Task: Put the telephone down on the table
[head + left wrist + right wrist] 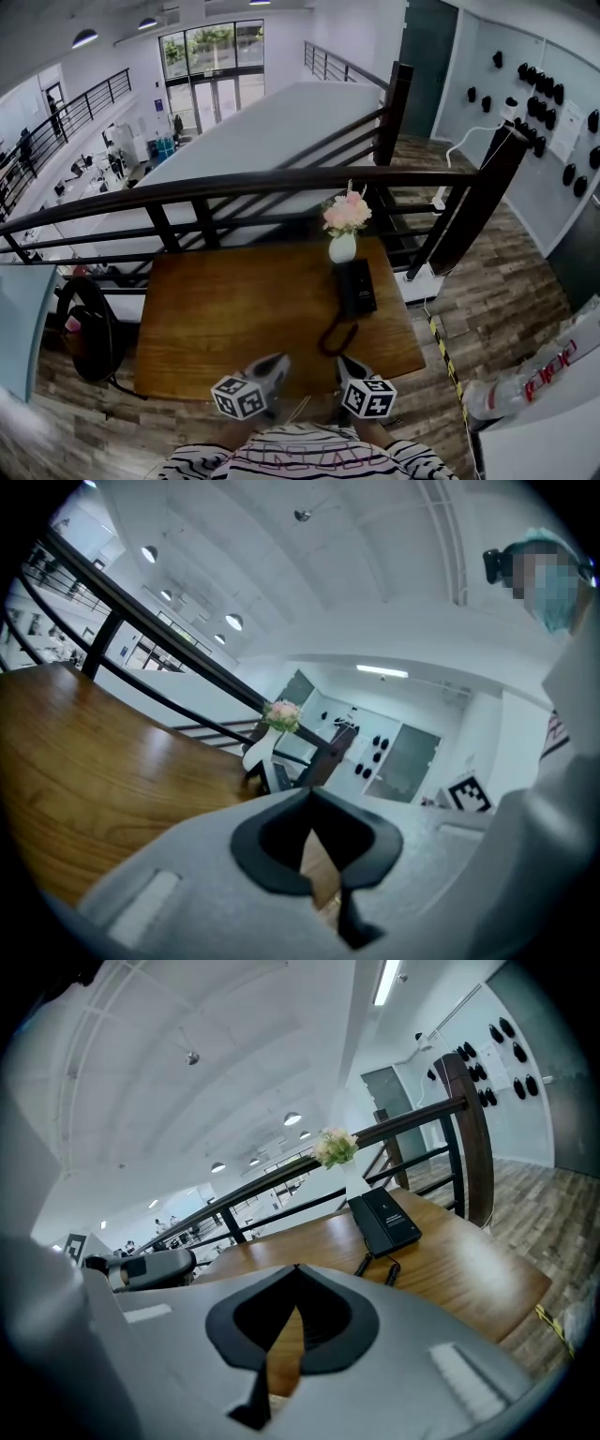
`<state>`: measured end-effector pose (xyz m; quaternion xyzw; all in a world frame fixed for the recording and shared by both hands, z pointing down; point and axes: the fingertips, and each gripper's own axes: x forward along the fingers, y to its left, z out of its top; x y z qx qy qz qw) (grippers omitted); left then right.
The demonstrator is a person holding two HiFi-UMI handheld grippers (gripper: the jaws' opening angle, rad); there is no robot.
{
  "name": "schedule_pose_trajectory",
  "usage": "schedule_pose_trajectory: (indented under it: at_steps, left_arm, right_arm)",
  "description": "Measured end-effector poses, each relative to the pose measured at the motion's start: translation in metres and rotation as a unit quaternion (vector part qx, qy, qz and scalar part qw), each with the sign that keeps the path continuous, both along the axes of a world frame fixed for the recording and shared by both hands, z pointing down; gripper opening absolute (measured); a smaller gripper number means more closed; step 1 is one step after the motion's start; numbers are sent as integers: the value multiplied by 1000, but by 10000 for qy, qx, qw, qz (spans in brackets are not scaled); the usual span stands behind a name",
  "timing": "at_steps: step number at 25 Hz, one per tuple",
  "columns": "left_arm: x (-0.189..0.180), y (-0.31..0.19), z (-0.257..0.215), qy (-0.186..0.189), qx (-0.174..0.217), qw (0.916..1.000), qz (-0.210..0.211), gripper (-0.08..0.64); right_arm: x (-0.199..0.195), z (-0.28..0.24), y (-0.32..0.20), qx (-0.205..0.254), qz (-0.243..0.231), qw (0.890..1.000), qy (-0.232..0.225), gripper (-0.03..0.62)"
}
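Note:
The black telephone (356,286) lies flat on the wooden table (234,309), at its right side, just in front of a white vase of pink flowers (344,225). Its coiled cord (336,339) loops toward the near edge. My left gripper (278,360) and right gripper (345,362) hover side by side over the near edge, both shut and holding nothing. In the right gripper view the telephone (386,1221) lies ahead to the right of the shut gripper (295,1312). In the left gripper view the telephone (272,775) is far ahead beyond the shut gripper (314,832).
A dark railing (281,187) runs along the table's far side, with a thick post (478,202) at the right. A black bag (89,333) stands on the floor to the table's left. A white counter (544,412) is at the lower right.

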<state>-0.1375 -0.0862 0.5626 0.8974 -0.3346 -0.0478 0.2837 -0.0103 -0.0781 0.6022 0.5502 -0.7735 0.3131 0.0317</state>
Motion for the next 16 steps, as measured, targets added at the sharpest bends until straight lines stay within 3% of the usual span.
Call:
schedule_pose_trajectory:
  at_steps: [16]
  left_arm:
    - [7,-9,-1,5,-1,10000,37,2]
  right_arm:
    - [3,-4,-13,44,-53,10000,26,-2]
